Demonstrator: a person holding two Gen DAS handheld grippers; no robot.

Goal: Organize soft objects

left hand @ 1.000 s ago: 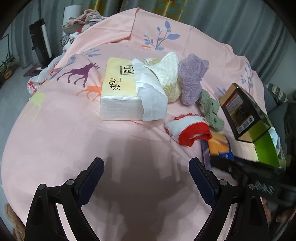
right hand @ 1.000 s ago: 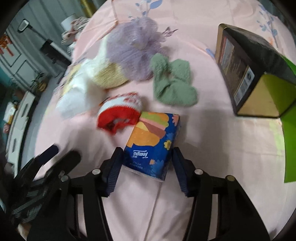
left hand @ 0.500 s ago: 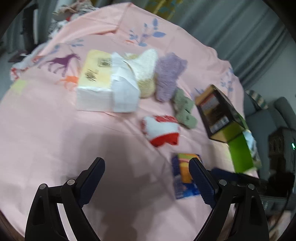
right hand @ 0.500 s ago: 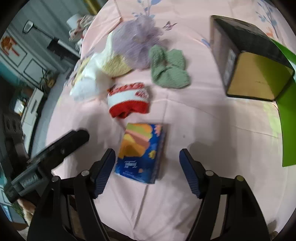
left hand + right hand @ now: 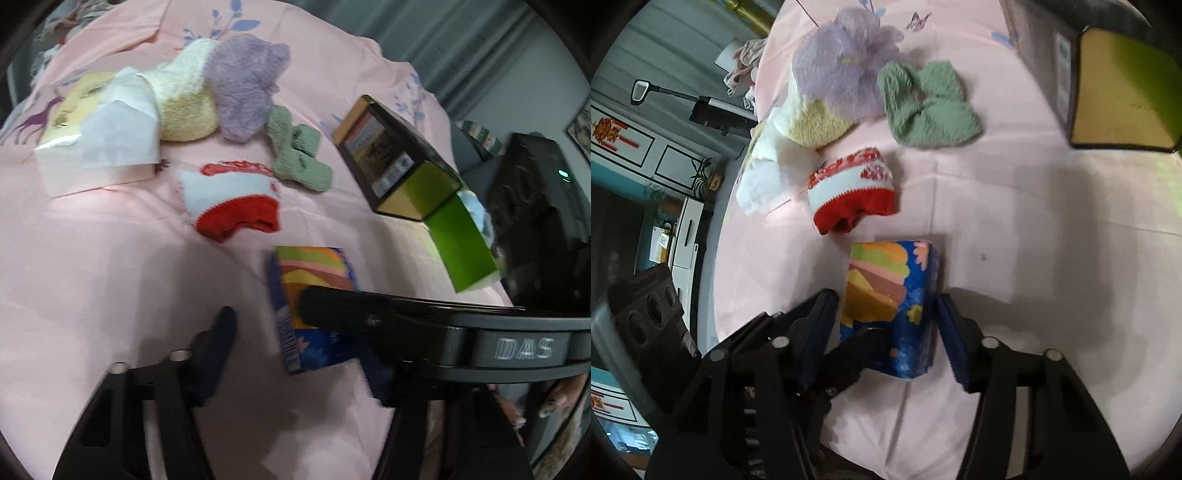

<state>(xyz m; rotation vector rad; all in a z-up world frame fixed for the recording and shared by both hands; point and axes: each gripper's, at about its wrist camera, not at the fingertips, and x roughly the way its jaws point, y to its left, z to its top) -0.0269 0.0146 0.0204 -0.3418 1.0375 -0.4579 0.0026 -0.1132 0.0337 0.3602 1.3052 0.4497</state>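
A blue tissue pack (image 5: 310, 273) (image 5: 886, 291) with a bright picture lies on the pink bedsheet (image 5: 110, 266). My right gripper (image 5: 886, 325) has the pack between its closing jaws, both pads against its sides. One right finger (image 5: 369, 314) crosses the left wrist view over the pack. My left gripper (image 5: 295, 358) straddles the same pack from the near side. Its jaws are closing, and bare sheet still shows between its left pad and the pack. Beyond lie a red and white knit (image 5: 232, 203) (image 5: 853, 192), a green knit (image 5: 299, 155), a purple knit (image 5: 247, 81) and a cream knit (image 5: 184, 103).
A yellow and white tissue box (image 5: 92, 136) with a loose sheet stands at the left. A dark box with a gold end (image 5: 399, 158) (image 5: 1115, 92) and a green box (image 5: 458, 243) stand to the right. A hand (image 5: 554, 402) shows at the lower right.
My left gripper swung right toward the tissue pack and its jaws narrowed around it. My right gripper's jaws widened off the pack, then came back in on it.
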